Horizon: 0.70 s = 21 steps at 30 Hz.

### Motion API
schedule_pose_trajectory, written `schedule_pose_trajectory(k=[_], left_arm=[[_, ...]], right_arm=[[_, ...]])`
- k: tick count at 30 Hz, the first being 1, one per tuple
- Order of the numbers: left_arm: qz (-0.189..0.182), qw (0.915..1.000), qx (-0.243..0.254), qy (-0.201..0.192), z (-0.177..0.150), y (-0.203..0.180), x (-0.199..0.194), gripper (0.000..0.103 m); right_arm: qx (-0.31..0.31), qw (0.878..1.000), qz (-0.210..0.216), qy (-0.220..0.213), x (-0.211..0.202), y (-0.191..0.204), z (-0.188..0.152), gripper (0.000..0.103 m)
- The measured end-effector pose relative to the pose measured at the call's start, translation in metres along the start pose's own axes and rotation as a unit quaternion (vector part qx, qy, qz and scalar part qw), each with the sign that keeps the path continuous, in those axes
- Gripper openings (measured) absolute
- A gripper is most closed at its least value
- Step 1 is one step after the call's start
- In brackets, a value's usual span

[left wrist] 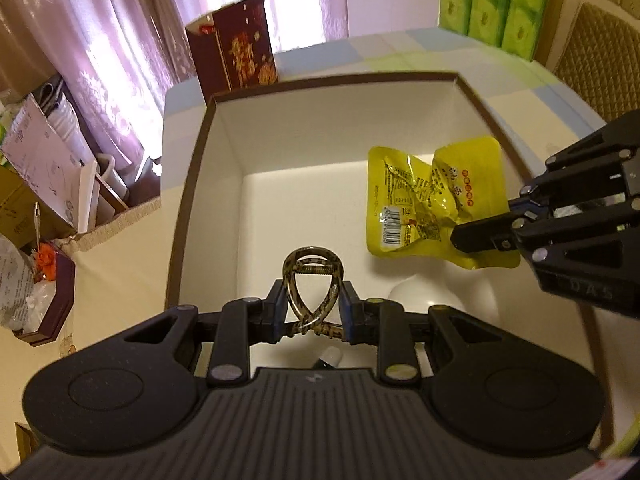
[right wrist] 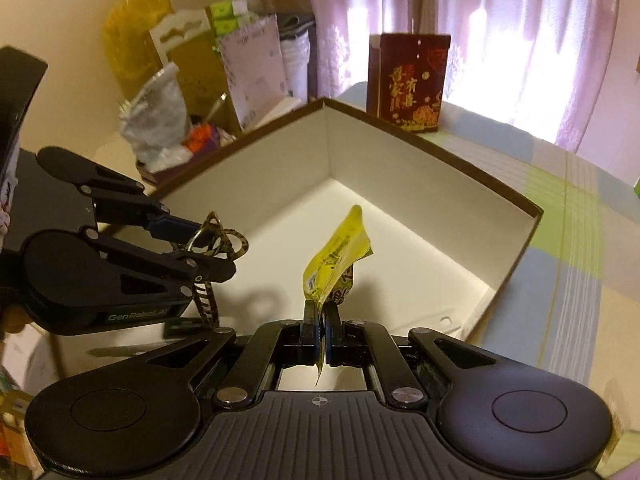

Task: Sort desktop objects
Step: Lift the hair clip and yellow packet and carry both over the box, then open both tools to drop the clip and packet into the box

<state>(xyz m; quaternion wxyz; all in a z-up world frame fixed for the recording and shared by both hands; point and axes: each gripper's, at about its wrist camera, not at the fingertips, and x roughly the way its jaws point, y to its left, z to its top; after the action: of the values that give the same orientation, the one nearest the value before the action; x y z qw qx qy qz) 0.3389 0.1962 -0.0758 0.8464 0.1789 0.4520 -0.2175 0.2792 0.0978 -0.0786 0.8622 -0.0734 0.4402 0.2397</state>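
A large open box (left wrist: 224, 128) with white inside walls and a brown rim fills both views (right wrist: 440, 200). My left gripper (left wrist: 313, 308) is shut on a leopard-patterned hair claw clip (left wrist: 312, 276), held above the box floor. My right gripper (right wrist: 321, 314) is shut on the corner of a yellow snack packet (right wrist: 340, 256), which hangs over the box. In the left wrist view the packet (left wrist: 424, 196) is at the right, with the right gripper (left wrist: 476, 236) pinching its lower edge. The right wrist view shows the left gripper (right wrist: 208, 248) with the clip (right wrist: 224, 240) at the left.
A dark red gift bag (left wrist: 236, 48) stands behind the box (right wrist: 412, 80). A small bottle (left wrist: 330, 358) and a white rounded object (left wrist: 420, 292) lie in the box below my left gripper. Cluttered bags and cartons (right wrist: 192, 92) crowd the left. Green tissue packs (left wrist: 492, 0) stand far right.
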Motion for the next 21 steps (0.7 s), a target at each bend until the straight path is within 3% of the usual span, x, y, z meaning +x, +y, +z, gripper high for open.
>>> schedule_pose_trajectory(k=[12,21], left_arm=[[0.008,0.9986,0.0,0.053,0.003,0.001,0.049,0.023],[0.021,0.9969,0.005,0.075,-0.007,-0.001,0.06,0.023]], right_arm=[[-0.044,0.998,-0.035,0.038,0.041,-0.012,0.014,0.0],[-0.087,0.993,-0.061,0.043,0.052,-0.006,0.013,0.0]])
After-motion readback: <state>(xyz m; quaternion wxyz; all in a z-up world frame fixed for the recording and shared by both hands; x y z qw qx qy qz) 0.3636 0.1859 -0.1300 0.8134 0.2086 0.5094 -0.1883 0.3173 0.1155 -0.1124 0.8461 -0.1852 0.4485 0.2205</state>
